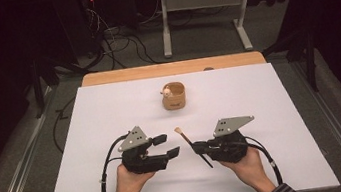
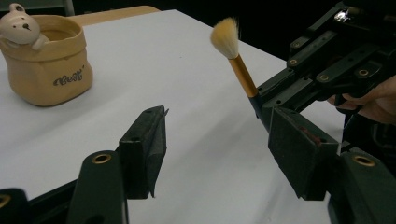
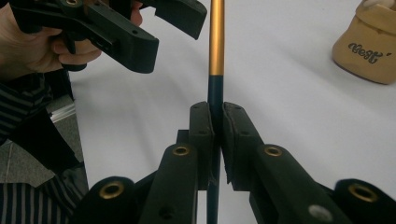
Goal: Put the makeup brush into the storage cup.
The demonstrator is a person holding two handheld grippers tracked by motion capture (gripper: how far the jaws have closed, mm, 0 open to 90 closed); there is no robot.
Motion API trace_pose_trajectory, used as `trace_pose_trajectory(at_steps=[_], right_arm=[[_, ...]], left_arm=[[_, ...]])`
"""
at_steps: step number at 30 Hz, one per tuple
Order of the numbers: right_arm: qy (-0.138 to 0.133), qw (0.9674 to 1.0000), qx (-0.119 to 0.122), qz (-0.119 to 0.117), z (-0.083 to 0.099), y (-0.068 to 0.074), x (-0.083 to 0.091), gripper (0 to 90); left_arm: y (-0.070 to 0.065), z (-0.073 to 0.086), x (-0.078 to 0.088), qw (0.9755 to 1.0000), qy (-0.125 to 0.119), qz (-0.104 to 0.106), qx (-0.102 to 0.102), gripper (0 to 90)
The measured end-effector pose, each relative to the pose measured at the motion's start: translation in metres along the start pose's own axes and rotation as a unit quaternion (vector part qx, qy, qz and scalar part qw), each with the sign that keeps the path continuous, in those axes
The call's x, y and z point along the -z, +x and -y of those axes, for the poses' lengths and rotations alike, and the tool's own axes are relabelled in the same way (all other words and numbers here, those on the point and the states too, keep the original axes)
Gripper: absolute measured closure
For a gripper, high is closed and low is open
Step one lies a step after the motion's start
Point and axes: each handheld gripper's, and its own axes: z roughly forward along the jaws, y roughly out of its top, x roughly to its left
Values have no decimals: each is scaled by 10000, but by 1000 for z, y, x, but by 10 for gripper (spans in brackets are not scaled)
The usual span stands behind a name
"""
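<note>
Right gripper (image 1: 197, 148): jaws clamped on the brush's dark handle.
Left gripper (image 1: 166, 146): jaws apart, nothing between them.
Brush (image 1: 191, 143): tilted, tuft toward 11 o'clock, between both grippers.
Bear pot (image 1: 173, 96): at 12 o'clock, well beyond, on white sheet (image 1: 110, 109).

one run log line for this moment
right tool: shut on brush | left tool: open, empty, beside brush | pot: upright, apart

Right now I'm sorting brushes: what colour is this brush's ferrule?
Gold, on the brush; clearest in the left gripper view.
</note>
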Motion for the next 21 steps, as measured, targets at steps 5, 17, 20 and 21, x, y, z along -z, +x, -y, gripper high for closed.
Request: trace_pose_trajectory(at_steps=[5, 17, 20, 21], right_arm=[[-24, 10000, 4, 12, -1, 1, -1, 853], [12, 9999, 108, -20, -1, 7, -8, 853], [47, 9999, 110, -15, -1, 9, -10, 853], [31, 9999, 126, -25, -2, 9, -11, 853]], left_arm=[[0, 1, -4, 9999, 27, 91, 57, 425], [0, 1, -8, 9996, 59, 233, 156, 506], [0, 1, -8, 9995, 65, 271, 163, 531], [0, 1, -8, 9994, 72, 283, 165, 540]])
